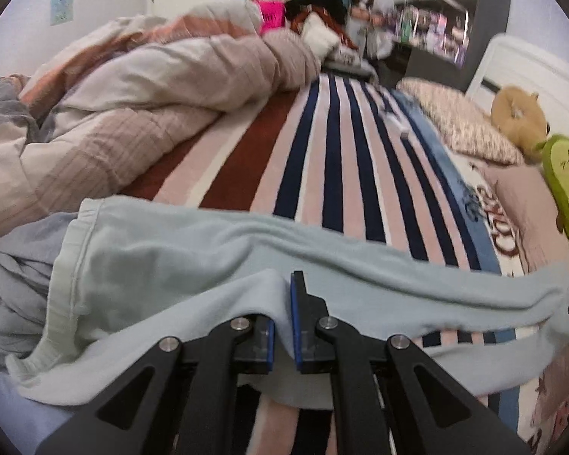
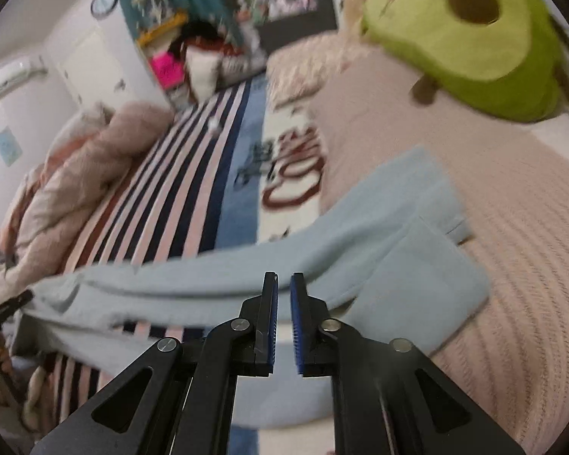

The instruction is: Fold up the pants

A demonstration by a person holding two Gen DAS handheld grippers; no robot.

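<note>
A: Step in hand looks like the lengthwise fold: one leg carried over onto the other. Pale blue pants point(image 1: 223, 242) stretched across the striped blanket point(image 1: 322, 159), waist end toward the rumpled duvet point(image 1: 113, 87), cuffs on the pink knit cover point(image 2: 512, 246) below the avocado plush point(image 2: 455, 30).

B: Grip status?

A: Left gripper point(image 1: 282, 322) clamped on pants fabric near the waist, cloth draped over one finger and pinched between the blue pads point(image 1: 295, 318). Right gripper point(image 2: 283, 303) nearly together. Near edge of the leg lifted off the blanket on that side, so likely pinched too, but contact point hidden under the fingers.

B: Cuff end?

A: Two cuffs lying offset, not stacked; one already folded flat on the knit cover.

B: Next?

A: Probably carry the lifted edge across, keep both ends level and taut, line up seam on seam, lower, then release. Risk: sag in the middle, cuffs left staggered. Frames blurred, so alignment hard to judge.
</note>
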